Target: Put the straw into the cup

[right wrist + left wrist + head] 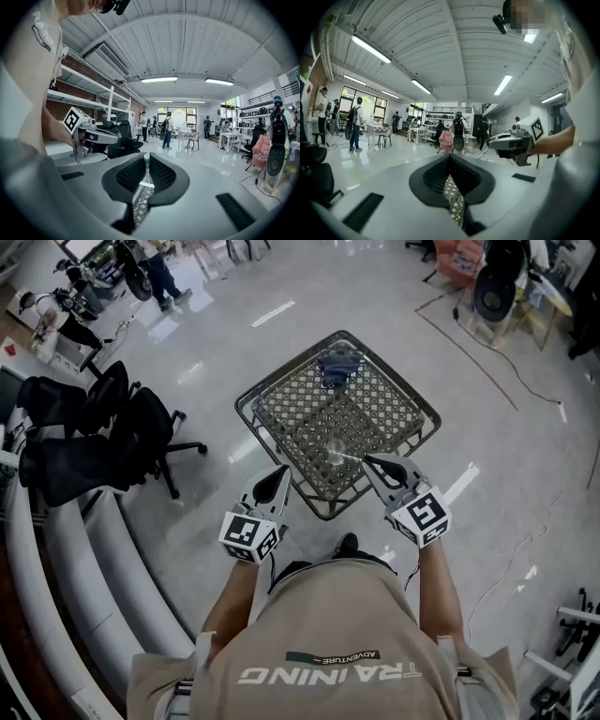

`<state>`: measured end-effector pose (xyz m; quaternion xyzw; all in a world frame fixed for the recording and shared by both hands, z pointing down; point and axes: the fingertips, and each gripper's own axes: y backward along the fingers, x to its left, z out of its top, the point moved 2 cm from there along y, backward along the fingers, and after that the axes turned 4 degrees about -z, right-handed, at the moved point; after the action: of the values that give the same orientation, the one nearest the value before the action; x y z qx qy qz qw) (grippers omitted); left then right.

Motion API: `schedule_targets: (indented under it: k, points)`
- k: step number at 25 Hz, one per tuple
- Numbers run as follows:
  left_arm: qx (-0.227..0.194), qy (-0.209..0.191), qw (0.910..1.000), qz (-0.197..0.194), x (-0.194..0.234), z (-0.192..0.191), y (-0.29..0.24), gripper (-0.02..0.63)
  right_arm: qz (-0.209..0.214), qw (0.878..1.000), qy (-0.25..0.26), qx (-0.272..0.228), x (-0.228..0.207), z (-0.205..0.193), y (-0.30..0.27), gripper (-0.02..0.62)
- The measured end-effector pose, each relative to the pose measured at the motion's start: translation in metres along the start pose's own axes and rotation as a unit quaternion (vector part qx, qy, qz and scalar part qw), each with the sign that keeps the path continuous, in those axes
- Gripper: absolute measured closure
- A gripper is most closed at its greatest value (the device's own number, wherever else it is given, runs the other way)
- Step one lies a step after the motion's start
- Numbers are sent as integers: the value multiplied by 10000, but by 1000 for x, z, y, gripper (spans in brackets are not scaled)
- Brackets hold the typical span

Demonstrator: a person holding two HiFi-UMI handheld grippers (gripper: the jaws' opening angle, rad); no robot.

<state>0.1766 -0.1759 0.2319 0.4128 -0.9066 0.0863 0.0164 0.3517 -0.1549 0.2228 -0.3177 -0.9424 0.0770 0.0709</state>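
A clear cup (335, 454) stands on the wire-mesh table (246, 401), near its front corner. My right gripper (367, 461) is just right of the cup, shut on a thin pale straw (354, 459) whose end reaches toward the cup. In the right gripper view the straw (146, 161) stands upright between the dark pads. My left gripper (280, 471) hovers at the table's front left edge, left of the cup, jaws together with nothing in them. Each gripper view shows the other gripper: the right gripper (506, 140) and the left gripper (96, 136).
A blue object (337, 367) lies at the table's far corner. Black office chairs (112, 432) stand to the left. A standing fan (494, 289) and floor cables (469, 352) are at the far right. People stand far off at the upper left (159, 273).
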Motion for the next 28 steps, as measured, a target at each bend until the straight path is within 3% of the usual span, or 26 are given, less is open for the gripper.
schedule_targets:
  k: [11, 18, 25, 28]
  points:
    - [14, 100, 9998, 188, 29, 10, -36, 589, 292, 9994, -81, 186, -31, -8, -39, 560]
    - [-44, 132, 9997, -200, 65, 20, -50, 589, -91, 9992, -91, 380, -39, 0, -67, 560]
    - [22, -243, 9977, -631, 87, 19, -62, 589, -599, 9969, -68, 497, -41, 1, -75, 560]
    - [10, -163, 9975, -691, 90, 17, -66, 589, -620, 9962, -90, 608, -39, -3, -74, 560]
